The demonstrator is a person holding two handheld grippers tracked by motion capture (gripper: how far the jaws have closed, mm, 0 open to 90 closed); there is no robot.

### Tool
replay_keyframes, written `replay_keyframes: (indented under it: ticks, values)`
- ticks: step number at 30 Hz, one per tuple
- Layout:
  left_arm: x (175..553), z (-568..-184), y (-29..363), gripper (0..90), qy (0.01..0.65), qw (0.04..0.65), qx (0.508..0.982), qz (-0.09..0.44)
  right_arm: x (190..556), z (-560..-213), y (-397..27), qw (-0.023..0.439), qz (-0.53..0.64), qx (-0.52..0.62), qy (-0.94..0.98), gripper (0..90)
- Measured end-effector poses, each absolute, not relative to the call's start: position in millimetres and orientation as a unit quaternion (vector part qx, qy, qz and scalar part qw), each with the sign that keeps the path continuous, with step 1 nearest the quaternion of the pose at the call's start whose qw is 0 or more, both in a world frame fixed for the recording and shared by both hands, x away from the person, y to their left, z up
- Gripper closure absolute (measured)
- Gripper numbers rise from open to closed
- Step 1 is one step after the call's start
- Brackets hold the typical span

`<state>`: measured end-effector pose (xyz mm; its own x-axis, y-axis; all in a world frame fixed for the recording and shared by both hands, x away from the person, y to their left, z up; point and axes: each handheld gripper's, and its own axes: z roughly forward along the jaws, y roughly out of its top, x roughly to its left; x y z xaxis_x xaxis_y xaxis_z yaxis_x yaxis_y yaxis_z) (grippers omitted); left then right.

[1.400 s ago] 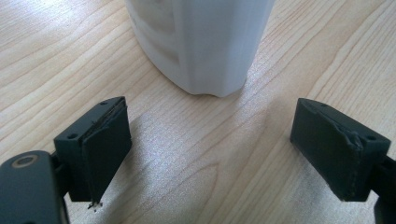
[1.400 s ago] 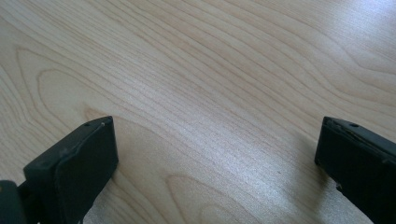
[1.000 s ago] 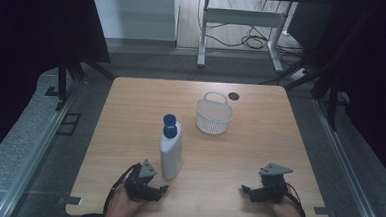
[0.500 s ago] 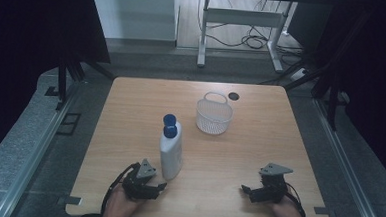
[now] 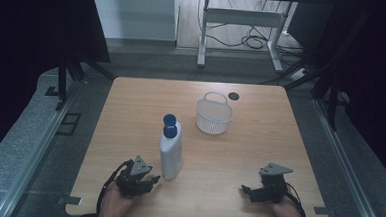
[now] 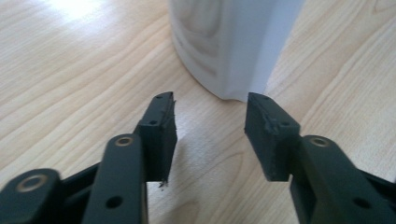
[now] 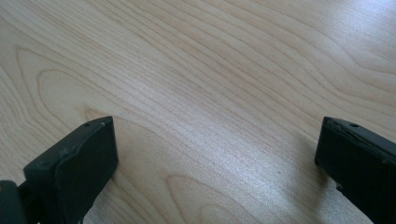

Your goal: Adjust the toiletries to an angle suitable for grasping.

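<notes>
At the lower left of the high view, the left hand-held gripper [image 5: 150,179] is seen with its jaws just narrowed, yet nothing is clasped; the bottle [image 5: 171,152] stands just beyond them, left of centre on the counter [image 5: 259,152]. A grasp is judged imminent. Its long axis is upright, cap [image 5: 170,120] upward. At lower right, the right hand-held gripper [image 5: 247,190] is spread wide, empty.

L gripper [image 5: 149,180] jaws closing, half apart w/ nothing between; R gripper [image 5: 247,190] jaws wide.

White bottle [image 5: 171,155], blue cap [image 5: 169,126]; white basket [image 5: 213,116]; pale woodgrain table [image 5: 259,152]; black tongs.
</notes>
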<state>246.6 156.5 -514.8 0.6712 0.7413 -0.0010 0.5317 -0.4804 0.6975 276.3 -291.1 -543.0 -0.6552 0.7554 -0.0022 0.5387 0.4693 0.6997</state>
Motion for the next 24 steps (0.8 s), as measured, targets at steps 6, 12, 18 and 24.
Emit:
replay_keyframes:
  ticks: [6,12,18,24]
  values:
    - [250,-511,162,64.2,0.391,0.352,0.836,0.154,276,-543,-291,0.157,0.344,0.384,0.842,0.0]
    - [258,-511,165,73.5,0.401,0.363,0.828,0.147,276,-543,-291,0.158,0.343,0.384,0.843,0.0]
    - [267,-512,165,85.1,0.405,0.376,0.822,0.137,277,-543,-291,0.158,0.343,0.383,0.843,0.0]
    - [276,-512,162,89.1,0.408,0.387,0.815,0.136,277,-543,-291,0.158,0.343,0.383,0.843,0.0]
